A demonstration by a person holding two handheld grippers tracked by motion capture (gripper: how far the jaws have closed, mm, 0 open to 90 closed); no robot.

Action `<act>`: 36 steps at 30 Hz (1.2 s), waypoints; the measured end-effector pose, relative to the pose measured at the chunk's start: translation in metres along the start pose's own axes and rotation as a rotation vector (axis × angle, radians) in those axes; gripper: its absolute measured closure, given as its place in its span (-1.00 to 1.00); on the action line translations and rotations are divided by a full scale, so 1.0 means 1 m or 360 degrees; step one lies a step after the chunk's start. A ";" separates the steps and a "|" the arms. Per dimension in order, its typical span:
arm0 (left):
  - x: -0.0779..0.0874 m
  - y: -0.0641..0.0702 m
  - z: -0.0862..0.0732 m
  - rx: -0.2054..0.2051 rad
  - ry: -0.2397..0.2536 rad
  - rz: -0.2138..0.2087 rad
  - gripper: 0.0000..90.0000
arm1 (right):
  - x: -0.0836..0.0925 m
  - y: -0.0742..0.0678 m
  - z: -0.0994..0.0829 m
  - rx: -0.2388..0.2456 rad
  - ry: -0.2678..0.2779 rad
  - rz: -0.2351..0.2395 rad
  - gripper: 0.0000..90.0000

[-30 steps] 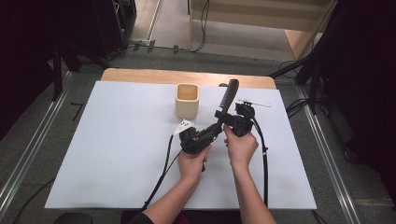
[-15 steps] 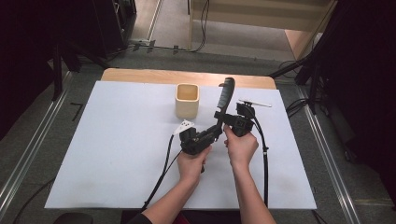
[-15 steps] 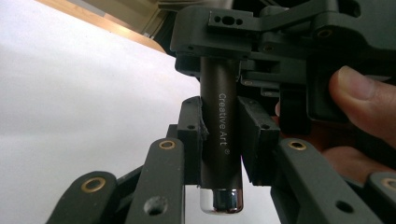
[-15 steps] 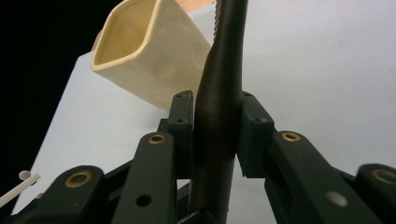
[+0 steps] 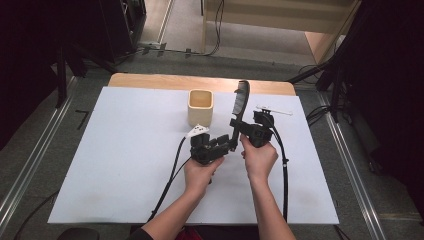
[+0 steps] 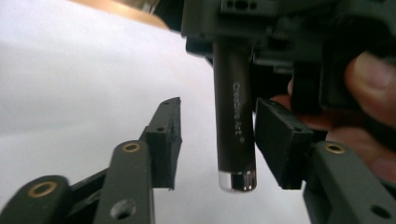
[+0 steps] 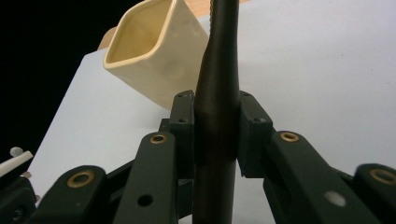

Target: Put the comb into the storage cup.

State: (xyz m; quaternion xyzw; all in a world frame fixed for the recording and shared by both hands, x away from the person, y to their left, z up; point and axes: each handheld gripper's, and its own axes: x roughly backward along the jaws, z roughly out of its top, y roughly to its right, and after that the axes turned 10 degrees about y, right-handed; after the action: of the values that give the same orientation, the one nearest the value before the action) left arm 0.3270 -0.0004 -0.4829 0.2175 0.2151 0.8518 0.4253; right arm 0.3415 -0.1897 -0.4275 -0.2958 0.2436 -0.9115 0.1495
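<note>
A dark comb [image 5: 241,102] stands nearly upright above the white sheet, teeth end up. My right gripper [image 5: 235,123] is shut on its handle, and in the right gripper view the comb [image 7: 217,93] is pinched between both pads of that gripper [image 7: 217,128]. My left gripper [image 5: 230,145] sits just below, and its jaws have just been opening. In the left gripper view the comb's silver-tipped handle end [image 6: 233,116] hangs between the spread jaws of that gripper [image 6: 223,140]: there is a gap on the left side, and the other pad [image 6: 275,140] is close beside the handle.
A cream square cup [image 5: 200,106] stands upright left of the comb, also seen as the cup [image 7: 154,60] behind the jaws. A thin white stick-like item [image 5: 274,111] lies to the right. The white sheet [image 5: 125,150] covers a wooden table [image 5: 150,80]. Cables trail toward the person.
The left gripper's jaws have spread apart and let go of the comb's handle end. The right gripper keeps its grip, and the comb stays about where it was.
</note>
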 end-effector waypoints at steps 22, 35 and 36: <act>0.020 -0.013 0.027 -0.0113 -0.0410 0.0007 -0.11 | -0.006 0.003 -0.003 0.0241 0.0071 -0.0047 0.56; 0.032 -0.021 0.035 -0.0252 -0.0574 -0.0025 -0.19 | -0.005 -0.003 -0.004 0.0335 0.0106 0.0060 0.55; 0.033 -0.021 0.035 -0.0248 -0.0593 -0.0032 -0.19 | -0.005 -0.003 -0.004 0.0347 0.0108 0.0070 0.55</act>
State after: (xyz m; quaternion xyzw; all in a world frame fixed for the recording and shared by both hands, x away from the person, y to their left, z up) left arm 0.3419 0.0443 -0.4600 0.3354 0.0682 0.8066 0.4819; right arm 0.3427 -0.1837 -0.4306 -0.2413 0.1542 -0.9386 0.1925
